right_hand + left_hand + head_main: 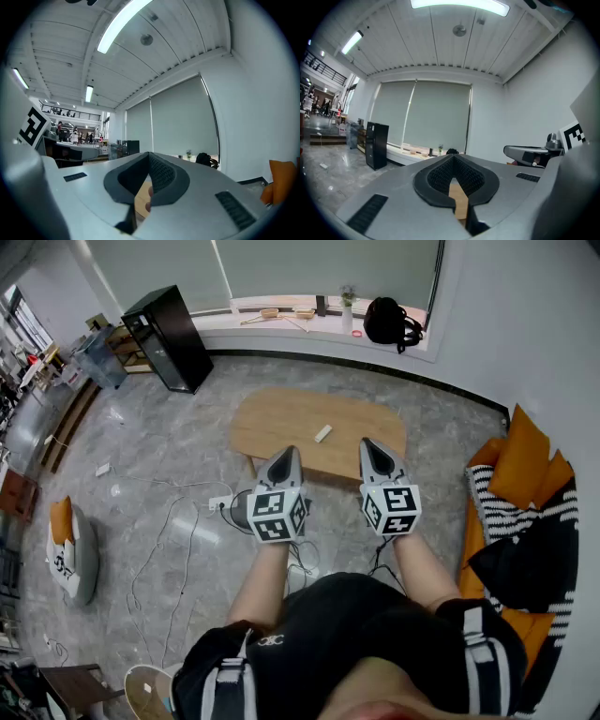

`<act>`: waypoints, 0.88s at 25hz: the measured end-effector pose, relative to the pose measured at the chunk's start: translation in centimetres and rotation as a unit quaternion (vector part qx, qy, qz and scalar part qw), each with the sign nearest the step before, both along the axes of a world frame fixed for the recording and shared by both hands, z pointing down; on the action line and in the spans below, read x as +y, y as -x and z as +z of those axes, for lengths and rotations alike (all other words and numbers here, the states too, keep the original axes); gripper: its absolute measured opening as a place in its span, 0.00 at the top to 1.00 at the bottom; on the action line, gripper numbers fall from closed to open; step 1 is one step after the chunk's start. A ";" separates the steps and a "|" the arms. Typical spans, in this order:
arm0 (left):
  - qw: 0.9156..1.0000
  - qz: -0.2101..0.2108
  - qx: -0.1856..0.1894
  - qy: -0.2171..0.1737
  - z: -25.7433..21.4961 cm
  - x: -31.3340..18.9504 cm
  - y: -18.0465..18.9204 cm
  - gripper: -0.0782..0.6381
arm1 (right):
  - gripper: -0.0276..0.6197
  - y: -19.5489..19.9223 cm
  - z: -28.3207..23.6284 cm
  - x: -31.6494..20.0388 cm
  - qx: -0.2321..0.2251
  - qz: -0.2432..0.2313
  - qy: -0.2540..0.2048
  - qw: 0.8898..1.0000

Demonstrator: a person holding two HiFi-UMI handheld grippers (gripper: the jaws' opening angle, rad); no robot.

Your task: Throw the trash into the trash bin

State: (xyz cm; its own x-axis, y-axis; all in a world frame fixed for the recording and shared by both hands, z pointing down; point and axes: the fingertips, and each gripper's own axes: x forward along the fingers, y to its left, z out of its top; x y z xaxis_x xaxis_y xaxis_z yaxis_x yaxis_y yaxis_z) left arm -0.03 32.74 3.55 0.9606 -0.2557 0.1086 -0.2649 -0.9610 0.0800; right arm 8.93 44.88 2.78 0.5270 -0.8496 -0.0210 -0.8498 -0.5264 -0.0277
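A small white piece of trash [322,433] lies on the oval wooden coffee table [281,418] in the head view. Both grippers hover side by side over the table's near edge, pointing level across the room. My left gripper [292,452] [453,157] has its jaws together with nothing between them. My right gripper [367,442] [149,153] is shut and holds nothing too. The trash sits between and just beyond the two tips. A tall black box [169,338] stands by the far left wall; I cannot tell whether it is the bin.
A sofa with orange cushions [525,460] and a striped blanket runs along the right. Cables [178,521] and a power strip lie on the floor left of the table. A pale round object [236,507] shows beside the left gripper. A black bag [392,321] rests on the window sill.
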 end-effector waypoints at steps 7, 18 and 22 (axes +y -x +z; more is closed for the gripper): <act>1.000 0.001 0.000 -0.005 -0.4 -0.2 0.2 0.87 | 0.95 0.5 -0.2 -0.5 -0.013 -0.011 -0.012 1.000; 1.000 0.008 0.004 -0.004 -0.3 -2.9 2.5 0.87 | 0.95 2.6 -0.4 -3.5 -0.006 -0.004 -0.001 1.000; 1.000 0.017 0.001 0.003 0.6 -3.8 4.0 0.87 | 0.95 3.9 0.2 -4.8 -0.004 0.005 0.004 1.000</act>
State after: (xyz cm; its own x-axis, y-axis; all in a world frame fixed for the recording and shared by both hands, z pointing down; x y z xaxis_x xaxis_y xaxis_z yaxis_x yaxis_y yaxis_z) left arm -4.07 28.89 4.11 0.9690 -0.2221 0.1080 -0.2317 -0.9690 0.0855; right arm 5.06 40.12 2.94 0.5354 -0.8445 -0.0096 -0.8443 -0.5349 -0.0311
